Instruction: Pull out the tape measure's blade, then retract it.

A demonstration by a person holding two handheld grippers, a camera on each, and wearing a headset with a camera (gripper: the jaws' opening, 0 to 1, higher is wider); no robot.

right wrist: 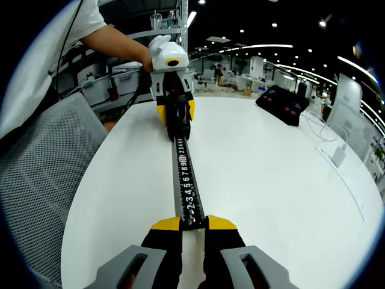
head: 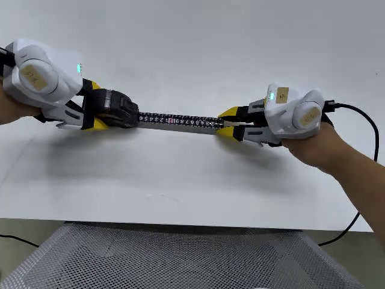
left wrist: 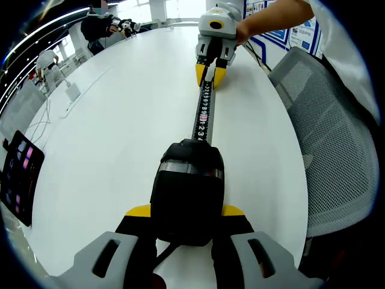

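Two grips are in play, both clenched. The yellow fingertips [left wrist: 138, 211] of the left gripper [head: 101, 108] are closed on the flanks of the tape measure's black case [left wrist: 187, 192], seen at lower centre of the left gripper view. The fingertips [right wrist: 165, 224] of the right gripper [head: 227, 123] are pinched on the free end of the blade [head: 177, 121], at bottom centre of the right gripper view. The end hook is hidden between the jaws.

In the head view the case is held at left and the blade end right of centre. The blade is run straight between them across mid-frame, numerals up, low over the white table [head: 180, 48]. Whether it is touching the top cannot be told.

Step judged: pull-out, with a modest length drawn. Whether the intended extension is reached cannot be told. Retraction is not yet done.

Next move, as judged:
- If more blade is wanted, the grippers are to be drawn apart along the blade's own line, with the case clamped firm.
- For retraction, the right gripper is to be walked toward the case on that same line, with tension kept so the spring return is paced.
- An outright release of the tip is to be avoided, since snap-back is risked.
- Lock state cannot be read from these views, so it is to be checked first.

A grey mesh chair [head: 180, 259] is seen along the bottom edge and a black cable [head: 368, 150] at the right edge, both outside the work path.
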